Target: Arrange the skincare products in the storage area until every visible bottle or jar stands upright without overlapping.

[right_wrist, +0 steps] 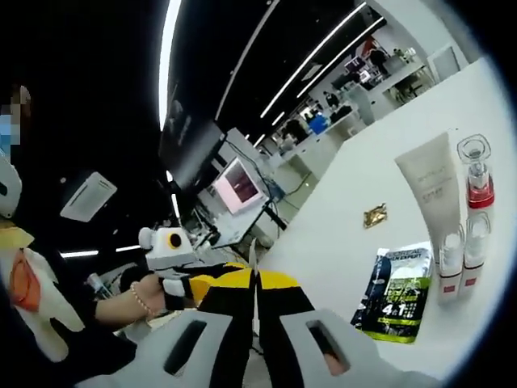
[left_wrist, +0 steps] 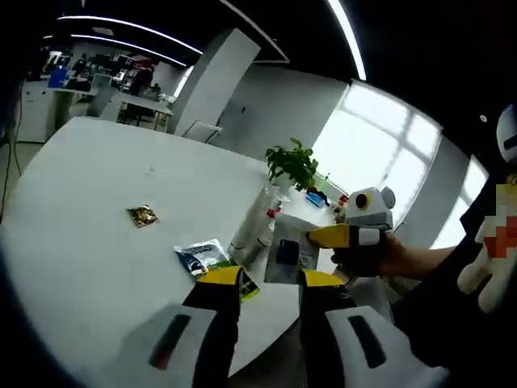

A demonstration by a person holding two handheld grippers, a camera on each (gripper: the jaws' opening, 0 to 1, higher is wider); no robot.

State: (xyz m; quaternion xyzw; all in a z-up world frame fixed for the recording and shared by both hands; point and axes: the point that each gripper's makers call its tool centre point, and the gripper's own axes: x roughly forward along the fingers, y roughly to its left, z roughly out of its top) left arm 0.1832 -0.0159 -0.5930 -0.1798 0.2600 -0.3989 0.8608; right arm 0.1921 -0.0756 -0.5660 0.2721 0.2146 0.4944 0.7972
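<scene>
step: reach for lying white cream tube (right_wrist: 428,182) | place: white bench (left_wrist: 89,194), tube at 2 o'clock | left gripper (left_wrist: 271,281) jaws apart | right gripper (right_wrist: 254,284) jaws together | tip: open right gripper, grab tube middle, stand it slowly
</scene>
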